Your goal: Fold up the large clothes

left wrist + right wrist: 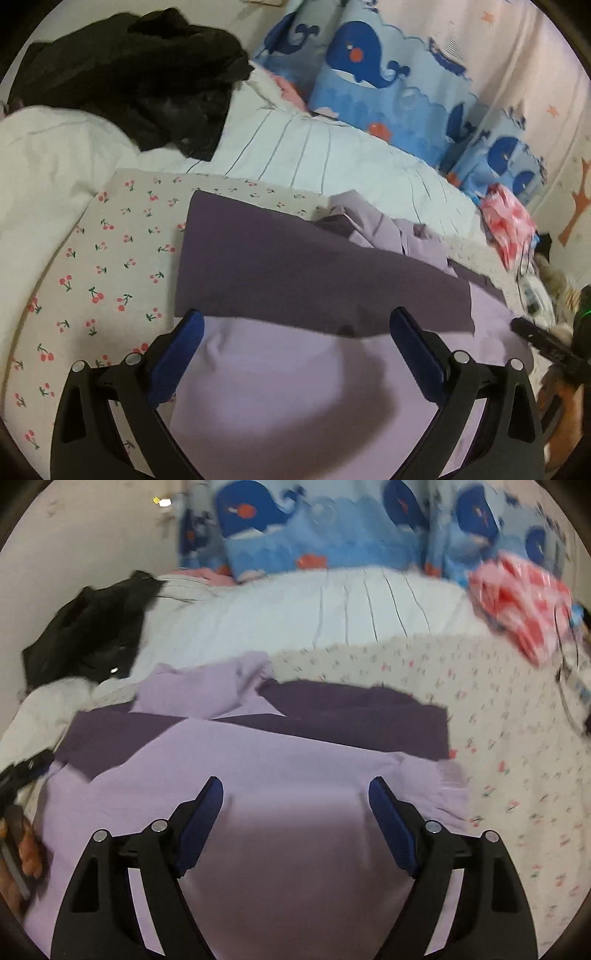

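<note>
matt lilac cloth garment [295,867], matt black plastic gripper fingers [480,402], cherry-print cotton sheet [110,266]

Ahead of my left tool and off to its left, a cherry-print sheet [110,258] covers the bed. Beyond that sheet lies a pale striped duvet [314,155]. Far ahead on the left, a heap of black clothing [140,74] sits partly on a white quilt [48,166]. Straight ahead past the duvet, whale-print cushions [369,74] stand against the wall. To my right, near the bed's edge, I see a crumpled red-and-white plastic bag [509,225], and the right view puts it far ahead on the right [524,602].
</note>
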Demonstrator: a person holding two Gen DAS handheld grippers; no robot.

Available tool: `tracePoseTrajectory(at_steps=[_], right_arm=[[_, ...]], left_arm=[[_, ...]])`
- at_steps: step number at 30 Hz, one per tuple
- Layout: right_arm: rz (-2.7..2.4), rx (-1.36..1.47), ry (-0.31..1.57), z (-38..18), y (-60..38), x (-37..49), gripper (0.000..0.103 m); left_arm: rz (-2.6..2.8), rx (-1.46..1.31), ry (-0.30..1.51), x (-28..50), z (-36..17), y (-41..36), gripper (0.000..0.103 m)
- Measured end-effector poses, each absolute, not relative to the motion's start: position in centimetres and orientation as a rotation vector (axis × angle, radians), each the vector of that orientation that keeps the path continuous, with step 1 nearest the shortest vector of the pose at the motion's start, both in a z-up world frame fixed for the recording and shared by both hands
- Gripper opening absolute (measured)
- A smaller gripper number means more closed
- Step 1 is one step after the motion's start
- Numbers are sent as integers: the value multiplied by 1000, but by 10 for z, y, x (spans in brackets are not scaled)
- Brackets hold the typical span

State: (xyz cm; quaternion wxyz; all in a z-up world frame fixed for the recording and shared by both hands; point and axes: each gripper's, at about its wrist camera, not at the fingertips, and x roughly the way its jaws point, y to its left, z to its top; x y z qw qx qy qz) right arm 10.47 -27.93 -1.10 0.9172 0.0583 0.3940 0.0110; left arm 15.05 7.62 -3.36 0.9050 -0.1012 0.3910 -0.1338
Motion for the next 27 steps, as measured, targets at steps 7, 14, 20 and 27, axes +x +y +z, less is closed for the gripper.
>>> tracePoseTrajectory(at_steps=[7, 14, 20, 27], right_arm=[[-1, 102, 915, -32, -273, 100, 87], [39, 47, 990, -45, -255, 59, 90], [74, 223, 883, -1, -257, 17, 91], [50, 206, 1123, -58, -263, -15, 96]], left_arm=[[-237, -167, 872, 154, -60, 73, 97], [-235, -99, 901, 139, -51, 62, 97], [-220, -141, 920, 78, -23, 75, 97], [-217, -57, 1094, 50, -62, 75, 97]])
